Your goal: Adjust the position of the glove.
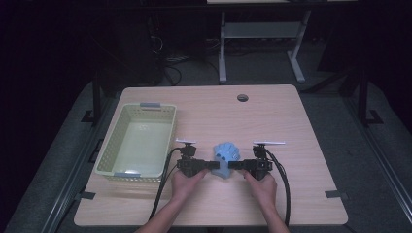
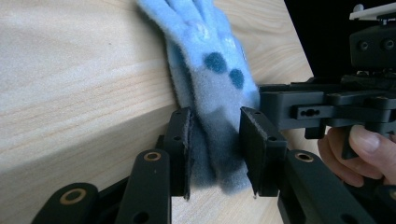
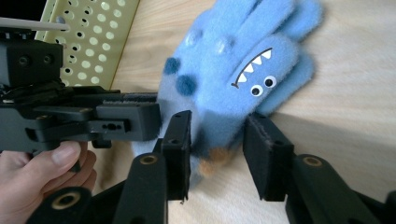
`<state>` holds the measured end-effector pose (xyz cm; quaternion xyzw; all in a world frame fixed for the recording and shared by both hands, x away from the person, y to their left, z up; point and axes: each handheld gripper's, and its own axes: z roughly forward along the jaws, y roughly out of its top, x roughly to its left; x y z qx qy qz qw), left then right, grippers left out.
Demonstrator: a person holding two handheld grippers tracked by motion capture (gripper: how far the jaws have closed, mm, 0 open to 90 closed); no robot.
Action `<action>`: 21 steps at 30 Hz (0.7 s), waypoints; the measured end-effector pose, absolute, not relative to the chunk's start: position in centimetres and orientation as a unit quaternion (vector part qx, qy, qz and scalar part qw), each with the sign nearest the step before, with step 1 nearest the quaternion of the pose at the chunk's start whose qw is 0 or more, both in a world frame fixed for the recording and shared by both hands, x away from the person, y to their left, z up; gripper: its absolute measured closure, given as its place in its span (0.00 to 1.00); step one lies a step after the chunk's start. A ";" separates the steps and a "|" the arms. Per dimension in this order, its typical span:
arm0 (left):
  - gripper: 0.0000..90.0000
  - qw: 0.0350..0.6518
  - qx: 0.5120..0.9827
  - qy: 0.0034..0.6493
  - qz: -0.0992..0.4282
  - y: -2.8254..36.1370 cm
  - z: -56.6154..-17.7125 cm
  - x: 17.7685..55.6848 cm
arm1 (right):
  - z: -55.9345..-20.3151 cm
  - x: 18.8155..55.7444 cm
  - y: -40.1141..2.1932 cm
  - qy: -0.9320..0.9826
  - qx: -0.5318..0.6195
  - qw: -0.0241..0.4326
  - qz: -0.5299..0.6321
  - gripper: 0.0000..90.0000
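- Light wooden worktop (image 1: 291,126) in a dark room.
- Blue monster glove (image 1: 225,156) lies mid-worktop, front.
- Left gripper (image 1: 214,165) clamped on its cuff; right gripper (image 1: 233,165) jaws apart around it.
- Pale yellow basket (image 1: 104,158) stands left.

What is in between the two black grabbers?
A fluffy blue monster glove lies on the table between the left gripper and right gripper, as the high view shows.
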<state>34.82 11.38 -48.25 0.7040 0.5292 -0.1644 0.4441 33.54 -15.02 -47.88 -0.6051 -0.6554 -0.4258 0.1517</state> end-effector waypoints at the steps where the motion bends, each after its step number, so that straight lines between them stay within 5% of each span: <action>1: 0.73 0.444 0.703 0.530 -0.164 11.4 -48.3 34.8 | -47.8 33.5 -15.1 -0.656 -0.604 0.154 -0.426 0.66; 21: 0.75 0.456 0.687 0.537 -0.180 11.3 -48.7 34.5 | -48.9 32.9 -15.0 -0.601 -0.627 0.211 -0.449 0.71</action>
